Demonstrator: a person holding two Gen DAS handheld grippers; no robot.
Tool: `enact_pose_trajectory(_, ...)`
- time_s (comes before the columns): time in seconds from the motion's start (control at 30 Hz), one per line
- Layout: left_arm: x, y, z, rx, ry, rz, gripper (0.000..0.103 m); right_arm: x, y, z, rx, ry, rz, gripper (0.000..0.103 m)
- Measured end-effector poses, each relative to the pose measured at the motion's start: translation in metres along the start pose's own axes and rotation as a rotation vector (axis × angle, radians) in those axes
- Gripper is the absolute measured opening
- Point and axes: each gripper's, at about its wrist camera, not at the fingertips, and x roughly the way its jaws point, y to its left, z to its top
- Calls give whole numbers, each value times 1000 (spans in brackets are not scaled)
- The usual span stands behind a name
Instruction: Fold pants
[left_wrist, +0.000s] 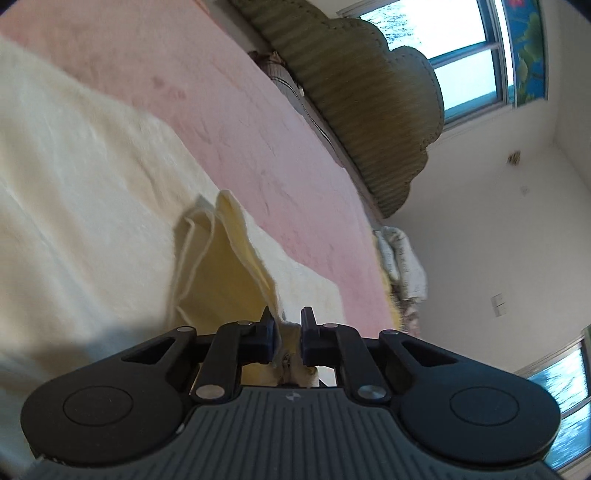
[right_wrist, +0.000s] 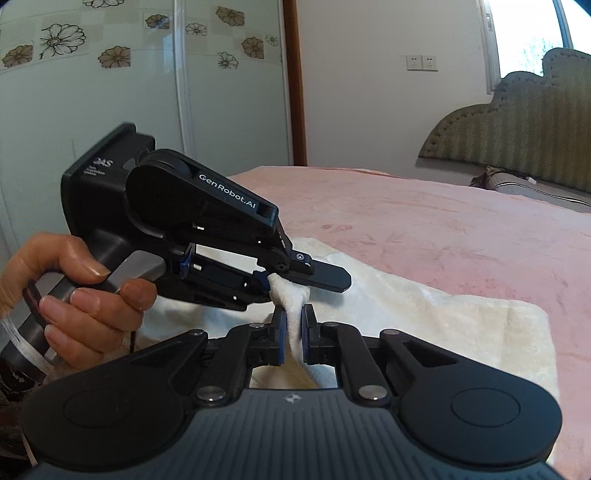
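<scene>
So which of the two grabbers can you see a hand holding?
The left gripper, off to the side in the right wrist view: a hand wraps its handle. The right gripper shows no hand. Both pinch the cream pants.

The left tongs (left_wrist: 288, 325) are pinched tight on a bunched edge of the cream pants (left_wrist: 92, 206), a fold of pale yellow fleece rising from between the pads and leaning up and to the left. The rest of the pants lies spread flat across the pink bed (left_wrist: 229, 122). Behind the bed stands a scalloped olive headboard (left_wrist: 369, 110), with a window (left_wrist: 454, 74) above it. A crumpled patterned cloth (left_wrist: 402, 262) hangs at the bed's far edge, against the white wall (left_wrist: 498, 229).
</scene>
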Motion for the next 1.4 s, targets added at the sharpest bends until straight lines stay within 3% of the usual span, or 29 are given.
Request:
enact_pose_trajectory(0.13, 10, 8, -6, 46, 43, 106, 11, 17, 0, -7, 15, 62, 8, 8)
enact_pose_trajectory(0.23, 11, 15, -14, 80, 32, 134, 9, 23, -2, -14, 4, 141, 15, 10)
enact_pose_trajectory(0.33, 7, 13, -15, 122, 20, 156, 9, -6, -15, -8, -35, 110, 46, 10)
enact_pose_trajectory(0.43, 5, 8, -19, 163, 5, 179, 9, -30, -49, 2, 10, 73, -82, 10)
enact_pose_trajectory(0.5, 4, 4, -23, 191, -1, 196, 9, -29, -79, -1, 83, 113, -213, 10)
enact_pose_trajectory(0.53, 3, 2, -24, 205, -1, 202, 10, -26, -92, -7, 134, 149, -234, 10)
enact_pose_trajectory(0.63, 2, -1, -28, 227, 6, 216, 9, -19, -100, -33, 170, 236, -209, 9)
enact_pose_trajectory(0.77, 2, -1, -30, 231, 4, 222, 9, -23, -94, -20, 119, 206, -219, 10)
enact_pose_trajectory(0.9, 0, 0, -31, 221, 1, 222, 10, 2, -114, 17, 116, 138, -265, 10)
enact_pose_trajectory(0.97, 0, -1, -31, 224, 1, 224, 10, 20, -133, 25, 154, 149, -277, 10)
enact_pose_trajectory(1.07, 0, 0, -31, 227, -2, 225, 12, 48, -158, 13, 213, 245, -305, 10)
enact_pose_trajectory(1.17, 0, -1, -31, 229, -4, 227, 12, 28, -141, 12, 208, 198, -340, 12)
enact_pose_trajectory(1.23, 0, -4, -33, 246, -9, 236, 12, 10, -114, 12, 159, 143, -303, 12)
enact_pose_trajectory(1.3, -1, -9, -36, 283, -15, 254, 12, -2, -87, 7, 143, 120, -188, 12)
enact_pose_trajectory(1.4, -6, -13, -38, 292, -15, 260, 15, 10, -51, -10, 100, 195, -65, 12)
